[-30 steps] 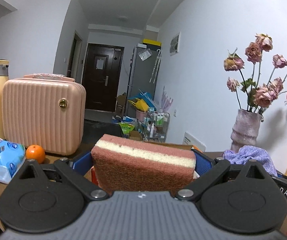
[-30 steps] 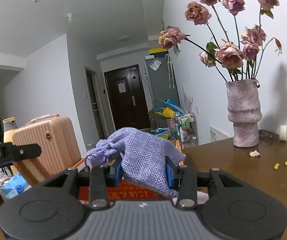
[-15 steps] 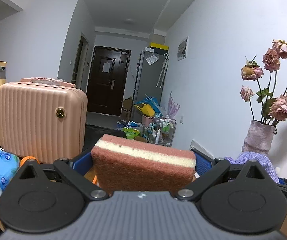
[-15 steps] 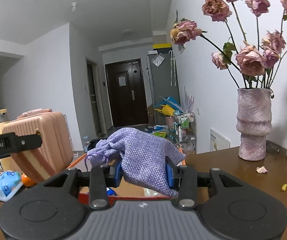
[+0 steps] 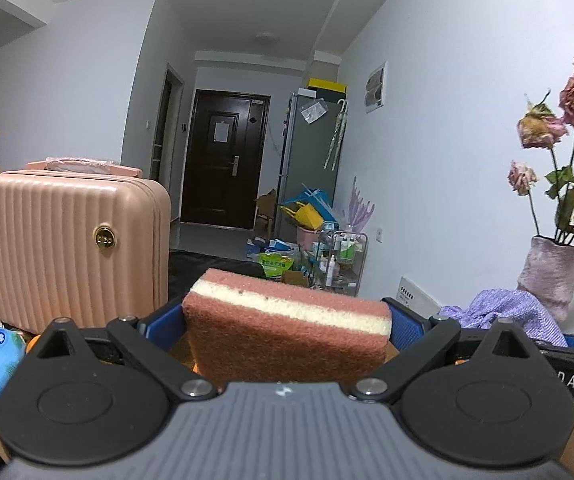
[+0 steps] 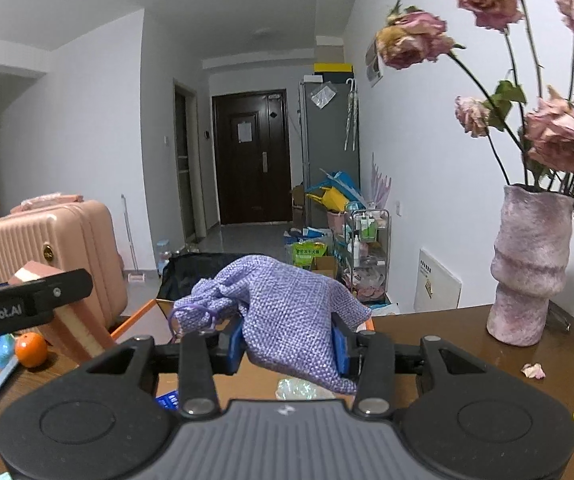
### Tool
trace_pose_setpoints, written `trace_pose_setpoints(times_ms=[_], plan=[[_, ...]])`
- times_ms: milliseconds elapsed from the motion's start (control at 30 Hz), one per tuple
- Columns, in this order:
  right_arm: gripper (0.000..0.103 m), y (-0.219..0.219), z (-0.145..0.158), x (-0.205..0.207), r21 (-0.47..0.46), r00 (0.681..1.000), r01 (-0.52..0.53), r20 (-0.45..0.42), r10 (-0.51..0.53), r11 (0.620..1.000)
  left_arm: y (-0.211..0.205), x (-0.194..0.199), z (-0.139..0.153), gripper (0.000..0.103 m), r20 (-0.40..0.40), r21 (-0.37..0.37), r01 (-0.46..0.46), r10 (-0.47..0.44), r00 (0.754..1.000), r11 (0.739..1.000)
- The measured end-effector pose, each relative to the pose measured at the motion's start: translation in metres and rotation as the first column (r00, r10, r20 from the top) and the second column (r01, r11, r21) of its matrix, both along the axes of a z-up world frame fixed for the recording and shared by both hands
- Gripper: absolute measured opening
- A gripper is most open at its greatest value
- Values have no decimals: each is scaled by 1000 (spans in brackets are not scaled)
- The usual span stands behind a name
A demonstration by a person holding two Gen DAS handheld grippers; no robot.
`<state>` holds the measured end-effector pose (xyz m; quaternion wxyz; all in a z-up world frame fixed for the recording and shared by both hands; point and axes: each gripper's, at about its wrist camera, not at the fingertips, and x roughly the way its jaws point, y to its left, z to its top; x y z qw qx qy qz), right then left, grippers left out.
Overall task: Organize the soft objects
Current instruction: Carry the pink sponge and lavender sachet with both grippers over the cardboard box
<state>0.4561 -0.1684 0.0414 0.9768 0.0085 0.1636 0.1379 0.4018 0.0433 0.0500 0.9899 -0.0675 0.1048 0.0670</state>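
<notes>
Lilac woven pouch (image 6: 291, 316) is clamped in the right gripper (image 6: 289, 346) jaws; the pink sponge (image 5: 287, 336) is clamped in the left gripper (image 5: 285, 334). Both are carried above the worktop (image 6: 467, 344). Step: transport. Next, locate a receptacle, then lower each item in.

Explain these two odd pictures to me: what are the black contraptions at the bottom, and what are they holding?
No robot here: a person carries a hand-held gripper in each hand, each with a camera looking along its jaws. The left gripper is shut on a pink sponge. The right gripper is shut on a purple drawstring pouch. In the right view, the brown table holds a vase of dried roses, an orange and a pink case.
</notes>
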Motion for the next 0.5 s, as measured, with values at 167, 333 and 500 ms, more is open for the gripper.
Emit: trace_pose_setpoints(times_ms=[167, 333, 500], plan=[[44, 13, -3, 21, -55, 999, 8, -46, -10, 998, 4, 20, -3, 101, -21, 7, -15, 15, 1000, 1000], [44, 24, -7, 37, -100, 996, 11, -83, -19, 995, 3, 37, -7, 101, -45, 32, -28, 30, 999, 999], [44, 35, -15, 51, -148, 992, 14, -123, -33, 989, -1, 52, -12, 101, -68, 60, -31, 35, 997, 998]])
